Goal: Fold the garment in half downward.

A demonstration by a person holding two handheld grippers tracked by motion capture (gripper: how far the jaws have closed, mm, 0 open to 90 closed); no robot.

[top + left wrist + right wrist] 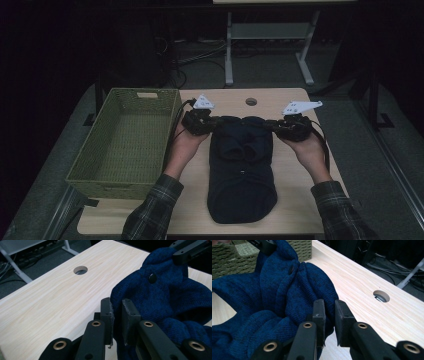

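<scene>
**Navy sweater mid-fold, basket waiting**

A dark blue knitted sweater [241, 170] was laid lengthwise down the middle of the bench [295, 102], already narrowed into a long strip, so the side folds looked done. Its far end was pinched at both corners: the left gripper [212, 121] was clamped on the left corner and the right gripper [272, 125] on the right one. In the left gripper view the jaws were seen nearly closed with a fold of blue knit caught between the pads, and the same was seen in the right gripper view. That far end was bunched and raised off the wood, with a small dark button [152, 278] showing in the gathered cloth.

As a guess, the folding was maybe halfway: the lifted end had probably still to be brought toward the near end, and nothing had been put away yet.

The green woven basket [125, 145] was parked just left of the sweater, beside the left hand [185, 145]. Nothing was seen inside it, so it was presumably meant for the finished bundle.
</scene>
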